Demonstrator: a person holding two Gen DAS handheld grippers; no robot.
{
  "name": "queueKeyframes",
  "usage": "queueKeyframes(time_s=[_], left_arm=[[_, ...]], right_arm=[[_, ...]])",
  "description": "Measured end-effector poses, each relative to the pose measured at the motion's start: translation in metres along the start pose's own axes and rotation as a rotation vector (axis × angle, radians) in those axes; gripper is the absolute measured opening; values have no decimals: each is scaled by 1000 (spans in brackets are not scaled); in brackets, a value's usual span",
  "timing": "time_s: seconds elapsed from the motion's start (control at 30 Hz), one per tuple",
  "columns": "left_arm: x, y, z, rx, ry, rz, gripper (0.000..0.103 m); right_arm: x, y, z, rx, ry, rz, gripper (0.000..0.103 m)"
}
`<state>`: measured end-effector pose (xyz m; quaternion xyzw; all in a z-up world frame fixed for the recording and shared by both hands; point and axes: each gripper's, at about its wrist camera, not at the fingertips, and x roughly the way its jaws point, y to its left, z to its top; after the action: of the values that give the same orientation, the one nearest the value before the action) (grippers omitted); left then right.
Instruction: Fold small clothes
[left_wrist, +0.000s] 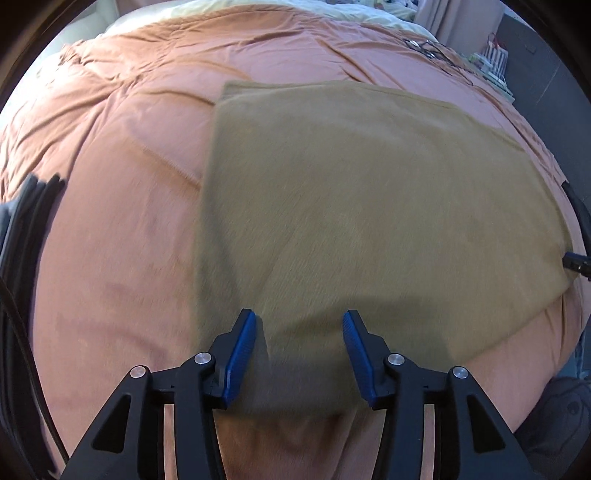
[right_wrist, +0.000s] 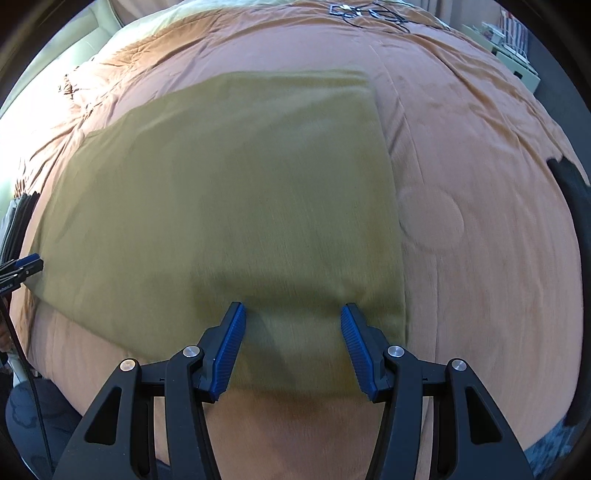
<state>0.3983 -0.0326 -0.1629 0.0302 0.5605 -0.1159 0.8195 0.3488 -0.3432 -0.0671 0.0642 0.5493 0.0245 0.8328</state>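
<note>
An olive-brown cloth (left_wrist: 362, 192) lies flat as a rectangle on an orange bedspread (left_wrist: 122, 221). My left gripper (left_wrist: 299, 321) is open and empty, hovering over the cloth's near left corner. In the right wrist view the same cloth (right_wrist: 229, 192) fills the centre. My right gripper (right_wrist: 291, 314) is open and empty above the cloth's near right corner. The left gripper's blue fingertips (right_wrist: 29, 263) show at that view's left edge, at the cloth's left side.
The orange bedspread (right_wrist: 480, 221) covers a bed with a pale yellow sheet (left_wrist: 258, 7) at the far end. Black cables (right_wrist: 369, 13) lie on the far part of the bed. A shelf with small items (left_wrist: 491, 62) stands at the far right, beside dark floor.
</note>
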Motion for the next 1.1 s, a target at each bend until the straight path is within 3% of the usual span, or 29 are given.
queueKeyframes(time_s=[0.33, 0.5, 0.7, 0.8, 1.0, 1.1], left_arm=[[-18, 22, -39, -79, -12, -23, 28], [-30, 34, -48, -129, -23, -37, 27], [-56, 56, -55, -222, -101, -64, 27], [-57, 70, -59, -305, -114, -125, 27], [-43, 85, -66, -446, -105, -250, 27], [-36, 88, -69, -492, -98, -276, 27]], right_arm=[[-15, -10, -41, 34, -27, -18, 52], [-32, -25, -58, 81, -36, -38, 52], [-61, -53, -78, 186, -129, 104, 52], [-65, -71, -88, 267, -165, 186, 52], [-50, -104, -107, 422, -187, 366, 48], [-37, -115, -109, 468, -185, 419, 48]])
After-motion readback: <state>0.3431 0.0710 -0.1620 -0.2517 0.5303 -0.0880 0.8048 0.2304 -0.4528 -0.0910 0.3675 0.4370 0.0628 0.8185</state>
